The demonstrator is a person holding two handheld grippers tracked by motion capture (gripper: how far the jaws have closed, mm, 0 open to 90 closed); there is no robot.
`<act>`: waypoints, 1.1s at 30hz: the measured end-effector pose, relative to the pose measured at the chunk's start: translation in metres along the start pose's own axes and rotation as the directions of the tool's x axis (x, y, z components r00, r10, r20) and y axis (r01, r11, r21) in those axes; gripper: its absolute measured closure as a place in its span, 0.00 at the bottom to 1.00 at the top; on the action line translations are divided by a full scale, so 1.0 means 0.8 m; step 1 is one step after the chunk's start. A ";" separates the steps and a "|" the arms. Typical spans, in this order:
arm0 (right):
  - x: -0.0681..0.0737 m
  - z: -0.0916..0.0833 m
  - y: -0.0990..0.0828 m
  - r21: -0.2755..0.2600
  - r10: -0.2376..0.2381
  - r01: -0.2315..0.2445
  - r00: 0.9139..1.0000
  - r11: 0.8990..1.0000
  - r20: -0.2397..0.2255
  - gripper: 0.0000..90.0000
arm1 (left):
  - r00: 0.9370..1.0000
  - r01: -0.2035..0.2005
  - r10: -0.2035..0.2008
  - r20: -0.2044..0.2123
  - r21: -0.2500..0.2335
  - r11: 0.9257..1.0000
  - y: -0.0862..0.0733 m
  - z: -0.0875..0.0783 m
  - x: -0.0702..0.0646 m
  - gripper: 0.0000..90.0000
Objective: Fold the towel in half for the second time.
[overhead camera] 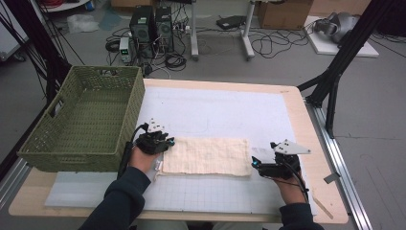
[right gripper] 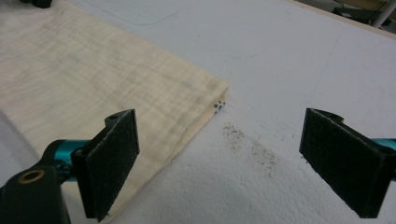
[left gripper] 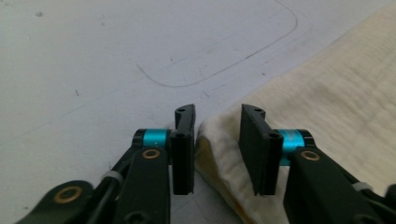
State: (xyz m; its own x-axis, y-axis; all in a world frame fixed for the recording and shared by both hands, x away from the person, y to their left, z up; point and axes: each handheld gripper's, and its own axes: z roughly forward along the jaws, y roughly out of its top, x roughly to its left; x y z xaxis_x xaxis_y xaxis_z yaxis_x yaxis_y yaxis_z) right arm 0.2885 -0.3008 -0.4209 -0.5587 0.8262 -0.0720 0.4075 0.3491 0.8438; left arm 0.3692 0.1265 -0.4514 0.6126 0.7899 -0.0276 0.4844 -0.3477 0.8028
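Cream folded cloth (overhead camera: 206, 156) lies mid-worktop beside the green basket (overhead camera: 81, 120); the left gripper (left gripper: 217, 140) has jaws straddling its corner, not yet pinching; they should bite deeper; the right gripper (right gripper: 233, 163) gapes, released, beside the other end.

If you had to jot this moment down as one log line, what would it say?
left gripper: around cloth corner, not clamped | right gripper: open at cloth's other end | basket: left of cloth
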 end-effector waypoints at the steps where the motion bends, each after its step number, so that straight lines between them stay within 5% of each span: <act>1: 0.000 0.001 0.001 0.002 0.001 -0.001 1.000 1.000 -0.002 0.12 | 1.000 -0.003 0.003 0.004 -0.002 1.000 0.000 0.000 -0.001 0.82; 5: -0.003 0.009 0.011 0.003 0.013 -0.013 1.000 1.000 -0.018 0.13 | 1.000 -0.017 0.017 0.022 -0.005 1.000 0.000 0.000 -0.002 0.93; 13: -0.021 0.057 0.049 0.061 0.051 -0.048 0.997 0.997 -0.061 0.20 | 0.998 0.036 -0.035 0.049 -0.018 0.999 -0.001 -0.003 0.006 0.95; 24: -0.034 0.121 0.044 0.206 0.090 -0.059 0.985 0.977 -0.147 0.59 | 0.995 0.073 -0.070 0.068 -0.033 0.997 -0.002 -0.004 0.010 0.95; 27: -0.033 0.122 0.042 0.222 0.074 -0.036 0.983 0.974 -0.167 0.69 | 0.995 0.074 -0.071 0.072 -0.034 0.997 -0.003 -0.004 0.010 0.95; 30: -0.032 0.118 0.042 0.232 0.053 -0.005 0.978 0.973 -0.201 0.90 | 0.995 0.075 -0.072 0.076 -0.034 0.997 -0.003 -0.005 0.010 0.95; 33: -0.027 0.113 0.042 0.233 0.005 0.039 0.982 0.972 -0.187 0.96 | 0.994 0.077 -0.074 0.078 -0.041 0.996 -0.003 -0.007 0.011 0.95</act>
State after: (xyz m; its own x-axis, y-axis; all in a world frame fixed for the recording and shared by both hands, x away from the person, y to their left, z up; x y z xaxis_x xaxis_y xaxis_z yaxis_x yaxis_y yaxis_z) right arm 0.3797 -0.2665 -0.4390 -0.6818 0.7308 0.0332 0.5425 0.4746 0.6931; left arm 0.3700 0.1368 -0.4505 0.6221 0.7715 -0.1333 0.5045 -0.2648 0.8218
